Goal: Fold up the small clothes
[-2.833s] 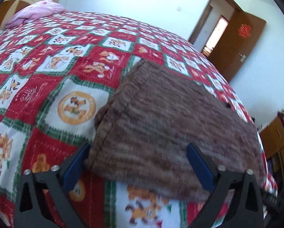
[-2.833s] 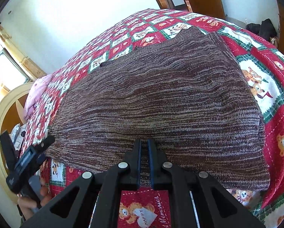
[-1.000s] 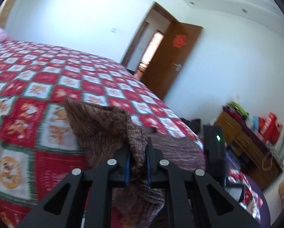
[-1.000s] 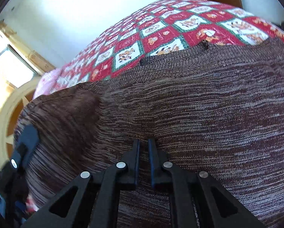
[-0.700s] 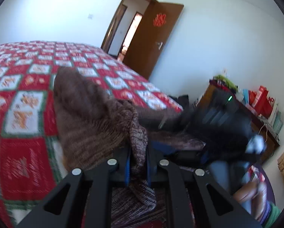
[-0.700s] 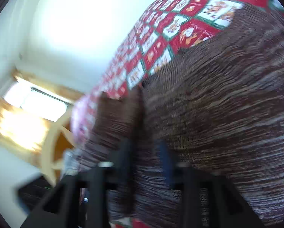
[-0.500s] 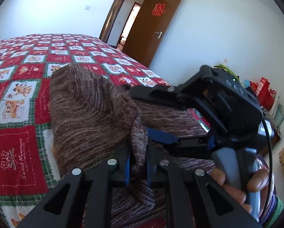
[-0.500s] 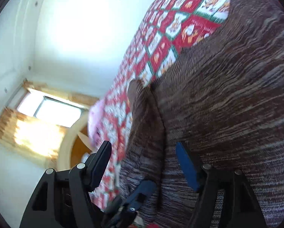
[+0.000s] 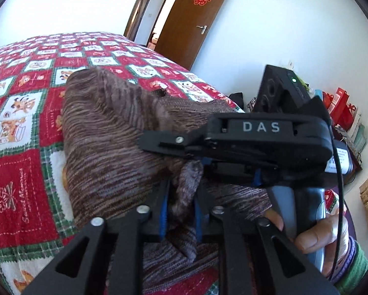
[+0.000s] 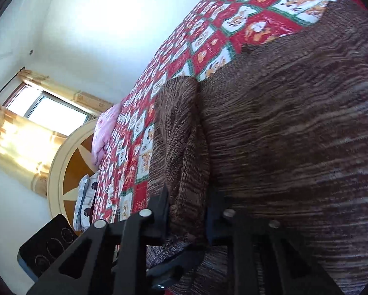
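A bed under a red, white and green patchwork quilt (image 9: 24, 172) fills the left of the left wrist view. On it lies a brown knit sweater (image 9: 105, 147), bunched at the frame centre. The left gripper (image 9: 180, 211), at lower centre, is opening, with a fold of the knit between its blue pads. The right gripper (image 10: 187, 211) is closing around another fold of the sweater at the lower middle of its own view.
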Action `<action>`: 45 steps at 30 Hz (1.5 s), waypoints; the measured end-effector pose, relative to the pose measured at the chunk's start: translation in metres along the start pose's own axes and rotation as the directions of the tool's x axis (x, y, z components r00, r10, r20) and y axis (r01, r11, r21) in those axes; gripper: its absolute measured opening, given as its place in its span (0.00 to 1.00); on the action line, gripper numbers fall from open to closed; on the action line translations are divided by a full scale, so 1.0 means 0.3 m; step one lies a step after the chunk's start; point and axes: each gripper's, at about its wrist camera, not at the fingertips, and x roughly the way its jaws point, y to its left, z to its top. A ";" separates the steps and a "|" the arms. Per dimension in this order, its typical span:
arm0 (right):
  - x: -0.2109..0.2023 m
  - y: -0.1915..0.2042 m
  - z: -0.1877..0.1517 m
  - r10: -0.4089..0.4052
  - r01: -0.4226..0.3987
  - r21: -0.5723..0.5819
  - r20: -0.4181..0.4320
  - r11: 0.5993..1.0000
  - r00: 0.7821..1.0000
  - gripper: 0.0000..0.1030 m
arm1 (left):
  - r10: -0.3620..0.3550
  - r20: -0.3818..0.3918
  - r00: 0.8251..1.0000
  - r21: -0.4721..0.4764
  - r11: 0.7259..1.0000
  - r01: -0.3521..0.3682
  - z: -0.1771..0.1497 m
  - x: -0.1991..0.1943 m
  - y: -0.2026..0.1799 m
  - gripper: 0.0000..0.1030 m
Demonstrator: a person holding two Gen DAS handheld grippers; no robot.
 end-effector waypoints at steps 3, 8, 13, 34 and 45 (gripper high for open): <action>-0.030 0.027 -0.007 -0.062 0.064 -0.057 0.039 0.996 0.997 0.20 | 0.024 0.012 1.000 0.014 1.000 -0.024 -0.002 -0.048 -0.008 0.41; -0.094 0.051 0.030 -0.096 0.108 -0.115 0.103 0.988 0.990 0.19 | 0.029 0.134 0.991 -0.033 0.999 -0.025 0.026 -0.162 0.035 0.60; -0.167 0.039 0.048 -0.159 0.174 -0.134 0.115 0.976 0.981 0.19 | 0.132 0.149 0.980 -0.096 0.988 -0.119 0.106 -0.133 0.113 0.61; -0.493 -0.172 -0.054 -0.381 0.394 -0.095 0.132 0.914 0.915 0.20 | 0.322 -0.003 0.947 0.051 0.945 -0.322 0.133 0.172 -0.043 0.67; -0.499 -0.120 0.153 -0.298 0.332 -0.169 0.198 0.928 0.934 0.58 | 0.188 0.008 0.982 -0.161 0.970 -0.184 0.109 0.140 0.067 0.85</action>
